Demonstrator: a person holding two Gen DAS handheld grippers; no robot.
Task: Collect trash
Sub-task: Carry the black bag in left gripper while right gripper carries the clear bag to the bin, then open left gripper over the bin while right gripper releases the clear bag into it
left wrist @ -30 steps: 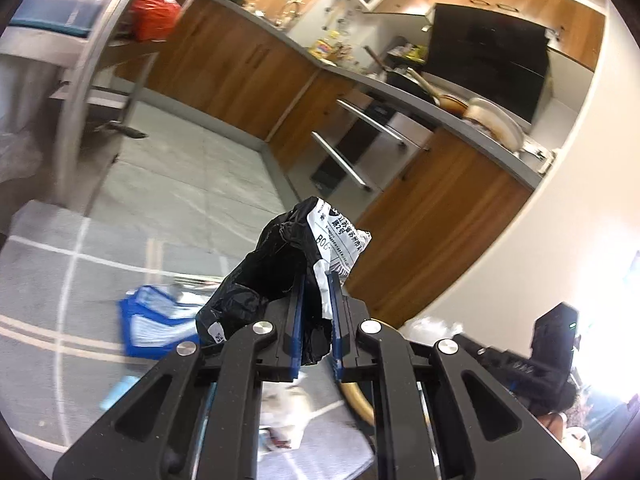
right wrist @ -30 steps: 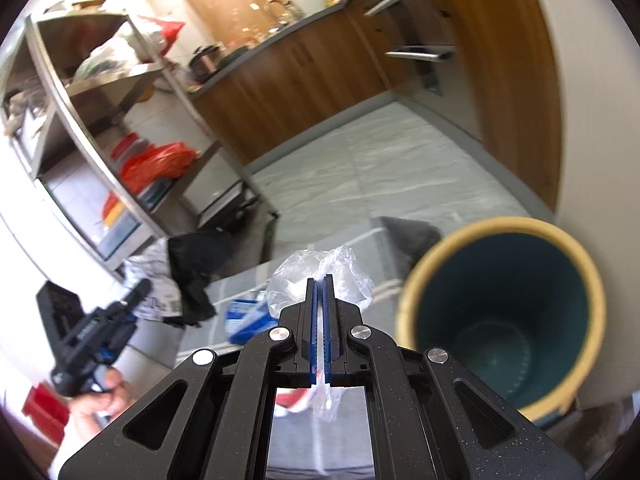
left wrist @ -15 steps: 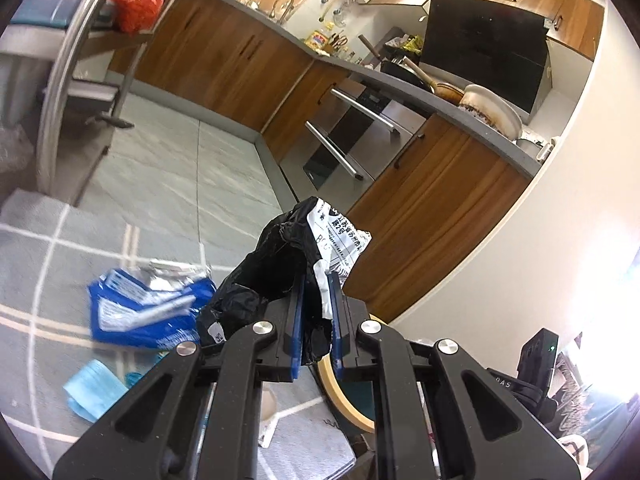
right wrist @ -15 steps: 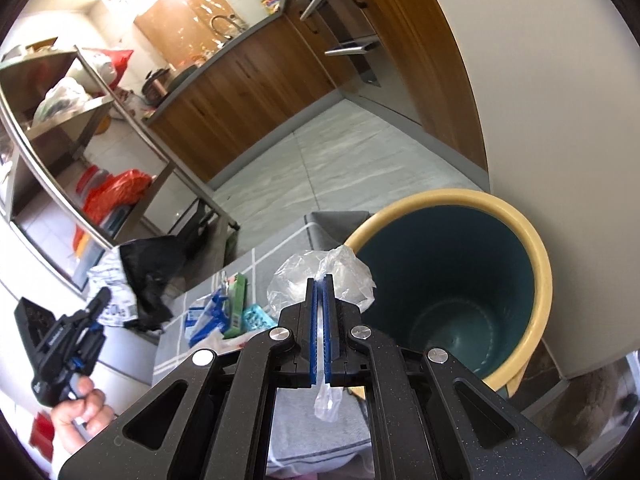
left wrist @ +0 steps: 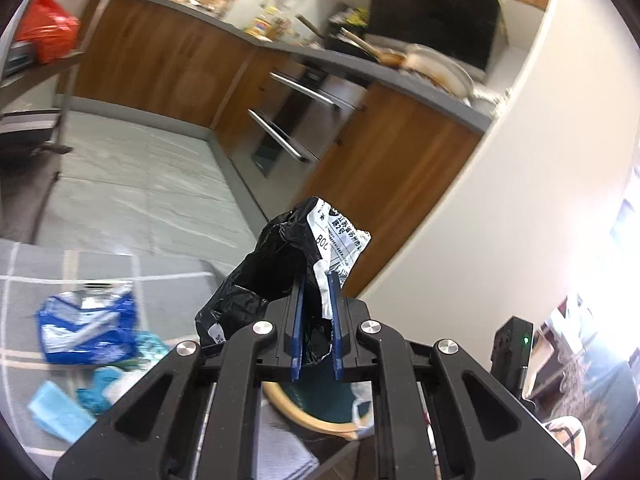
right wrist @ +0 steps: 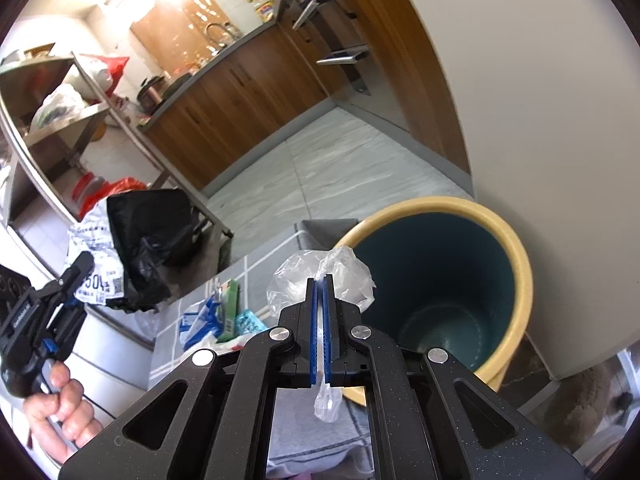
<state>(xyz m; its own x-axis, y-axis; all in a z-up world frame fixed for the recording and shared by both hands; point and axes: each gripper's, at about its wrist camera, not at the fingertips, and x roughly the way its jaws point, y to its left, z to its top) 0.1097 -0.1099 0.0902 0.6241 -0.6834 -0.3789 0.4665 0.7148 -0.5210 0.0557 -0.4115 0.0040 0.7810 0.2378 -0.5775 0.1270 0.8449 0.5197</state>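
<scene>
Blue-padded, the right gripper (right wrist: 319, 286) is pressed together on a crumpled clear plastic bag (right wrist: 320, 276), a thin tail of which hangs out below the pads. The bag is held at the near rim of the bin (right wrist: 516, 280), a round bucket with a cream rim and dark teal inside, and bulges partly over its opening. The bin stands on the floor against a white wall (right wrist: 540, 100).

In the left wrist view, the left gripper (left wrist: 315, 280) pinches a crumpled black mailer bag (left wrist: 280, 268) with a white printed label; its jaws stand a little apart with the plastic filling the gap between them. A curve of the bin's rim shows directly under that gripper. From the right wrist view the same gripper, held in a person's hand (right wrist: 60, 408), is off to the left of the bin, well apart from it.

Left of the bin lies a grey rug (left wrist: 100, 276) with pale stripes, carrying more litter: a blue and white packet (left wrist: 86, 328), light blue scraps (left wrist: 56, 412) and a green box (right wrist: 229, 308).

Beyond the bin, grey floor tiles (right wrist: 340, 172) run to wooden cabinets (right wrist: 224, 108) under a grey worktop (left wrist: 400, 76), where pans sit. A metal shelf rack (right wrist: 60, 120) with red bags stands far left of the bin.
</scene>
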